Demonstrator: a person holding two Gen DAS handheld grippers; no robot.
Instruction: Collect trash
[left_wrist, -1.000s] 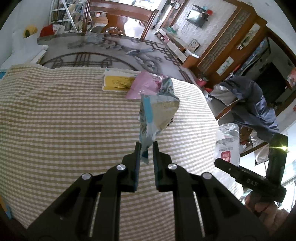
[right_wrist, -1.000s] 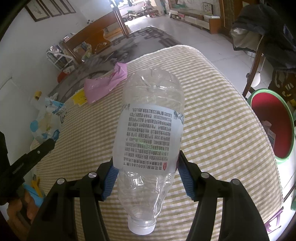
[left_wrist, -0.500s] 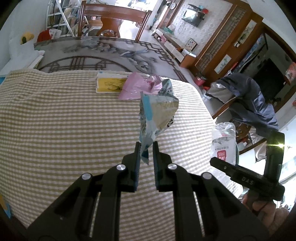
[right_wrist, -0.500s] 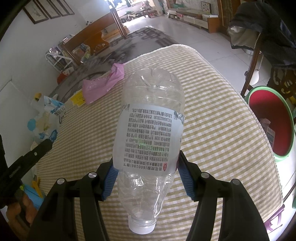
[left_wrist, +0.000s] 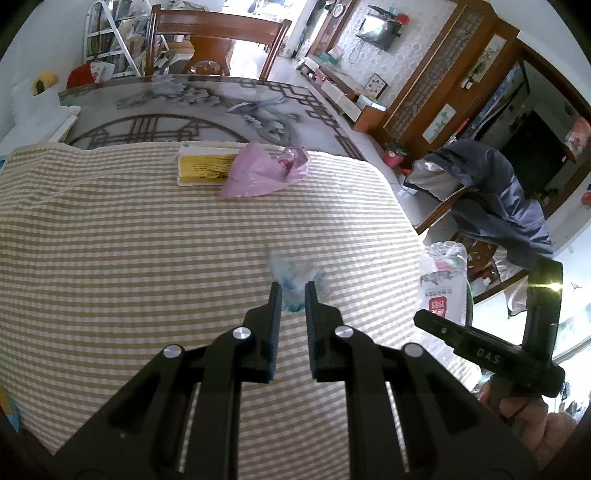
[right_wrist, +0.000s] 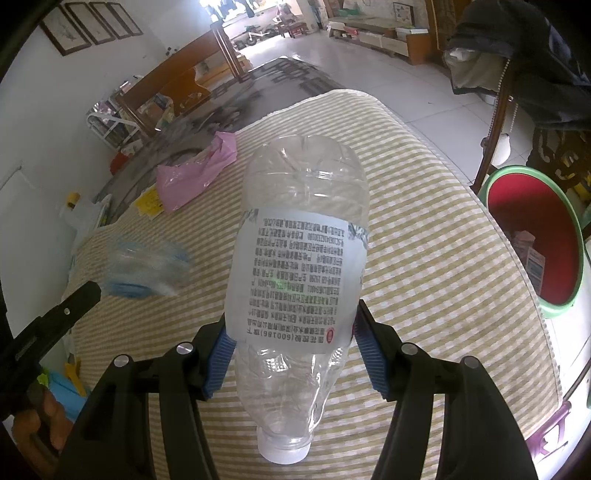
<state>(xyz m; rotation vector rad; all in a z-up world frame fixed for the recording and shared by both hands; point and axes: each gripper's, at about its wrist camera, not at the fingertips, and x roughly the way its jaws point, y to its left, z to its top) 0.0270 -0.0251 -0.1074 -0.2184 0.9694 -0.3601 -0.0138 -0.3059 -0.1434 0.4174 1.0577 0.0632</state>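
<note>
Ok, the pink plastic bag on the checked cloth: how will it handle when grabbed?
The pink bag is crumpled thin film, so probably floppy and very light; it should sag from whichever fold is pinched. It overlaps the yellow leaflet, so a push might drag that along. Glossy, so a shallow pinch may slip.

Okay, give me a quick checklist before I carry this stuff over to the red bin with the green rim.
1. Clear plastic bottle clamped in right gripper: ok.
2. Left gripper shut: ok.
3. Blue-and-white wrapper secure in it: cannot tell, it is blurred at the fingertips.
4. Red bin open, with room inside: ok.
5. Pink plastic bag and yellow paper collected: not ok, both lie on the checked tablecloth.
</note>
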